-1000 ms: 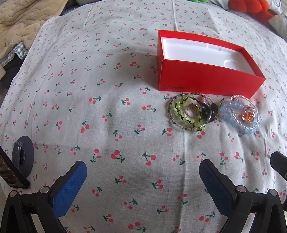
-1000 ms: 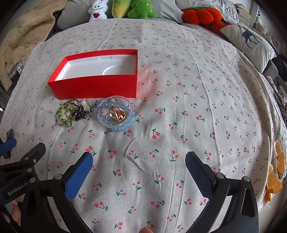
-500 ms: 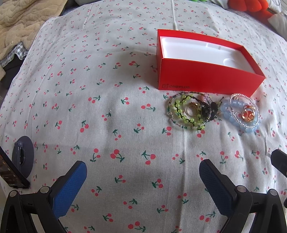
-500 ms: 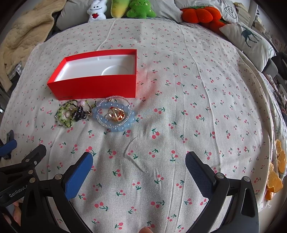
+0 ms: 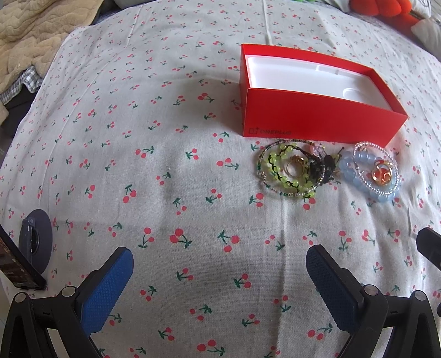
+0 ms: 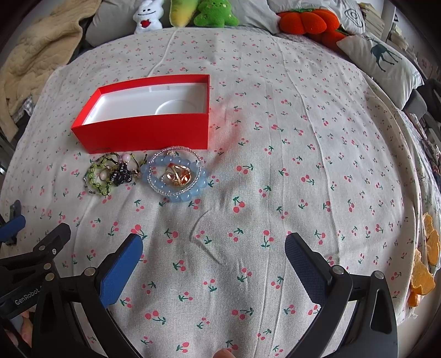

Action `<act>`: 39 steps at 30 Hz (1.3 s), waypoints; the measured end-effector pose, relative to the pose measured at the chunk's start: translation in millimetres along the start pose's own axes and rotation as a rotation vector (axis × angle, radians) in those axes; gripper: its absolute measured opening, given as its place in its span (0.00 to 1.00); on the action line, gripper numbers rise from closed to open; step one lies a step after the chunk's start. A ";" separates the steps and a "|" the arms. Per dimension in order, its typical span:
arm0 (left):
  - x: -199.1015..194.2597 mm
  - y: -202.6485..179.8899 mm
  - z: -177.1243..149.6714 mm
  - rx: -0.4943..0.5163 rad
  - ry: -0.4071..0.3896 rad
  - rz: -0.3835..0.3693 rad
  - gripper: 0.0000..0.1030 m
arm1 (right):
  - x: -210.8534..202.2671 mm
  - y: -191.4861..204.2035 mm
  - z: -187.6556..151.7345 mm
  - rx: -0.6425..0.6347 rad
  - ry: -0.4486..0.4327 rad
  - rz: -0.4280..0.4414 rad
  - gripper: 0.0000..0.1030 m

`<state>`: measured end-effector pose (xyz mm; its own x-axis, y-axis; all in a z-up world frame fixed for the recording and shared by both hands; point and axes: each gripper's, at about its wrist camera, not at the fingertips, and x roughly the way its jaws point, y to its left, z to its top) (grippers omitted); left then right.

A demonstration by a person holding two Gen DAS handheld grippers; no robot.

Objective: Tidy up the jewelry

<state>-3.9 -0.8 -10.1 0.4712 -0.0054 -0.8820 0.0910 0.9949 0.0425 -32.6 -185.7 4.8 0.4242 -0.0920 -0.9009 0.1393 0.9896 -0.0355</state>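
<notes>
An open red box (image 5: 317, 121) (image 6: 143, 132) with a bare white inside sits on the cherry-print bedsheet. Just in front of it lie a green bead bracelet (image 5: 284, 181) (image 6: 96, 179) with a gold ring inside, a dark beaded piece (image 5: 322, 168) (image 6: 122, 175), and a pale blue bead bracelet (image 5: 366, 184) (image 6: 179, 192) ringed by clear beads around gold rings (image 6: 177, 175). My left gripper (image 5: 219, 272) is open, well short of the jewelry and to its left. My right gripper (image 6: 213, 256) is open too, below and right of the blue bracelet, holding nothing.
A dark round disc (image 5: 35, 239) and a dark flat device (image 5: 16, 267) lie at the left edge. Plush toys (image 6: 215, 13), an orange pumpkin cushion (image 6: 306, 19) and a deer pillow (image 6: 383, 60) line the far side. A beige blanket (image 6: 30, 60) is heaped at the left.
Both views have shifted only slightly; the box and jewelry sit a touch higher in the left view. Nothing was picked up or moved, and both grippers stay open.
</notes>
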 end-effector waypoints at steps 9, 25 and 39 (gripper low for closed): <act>2.2 0.0 -2.2 0.007 0.006 0.005 1.00 | -0.1 -1.0 -0.5 0.003 -0.003 0.000 1.00; -16.0 -2.6 -5.9 0.101 -0.041 0.029 1.00 | -5.7 -17.3 8.6 0.002 0.011 -0.011 1.00; -9.5 4.0 41.0 0.095 0.006 -0.190 1.00 | -11.6 -10.5 58.8 0.011 0.062 0.137 1.00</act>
<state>27.9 -0.9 17.7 0.4323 -0.1915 -0.8811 0.2605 0.9620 -0.0813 13.7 -201.5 41.1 0.3842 0.0513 -0.9218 0.0942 0.9911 0.0944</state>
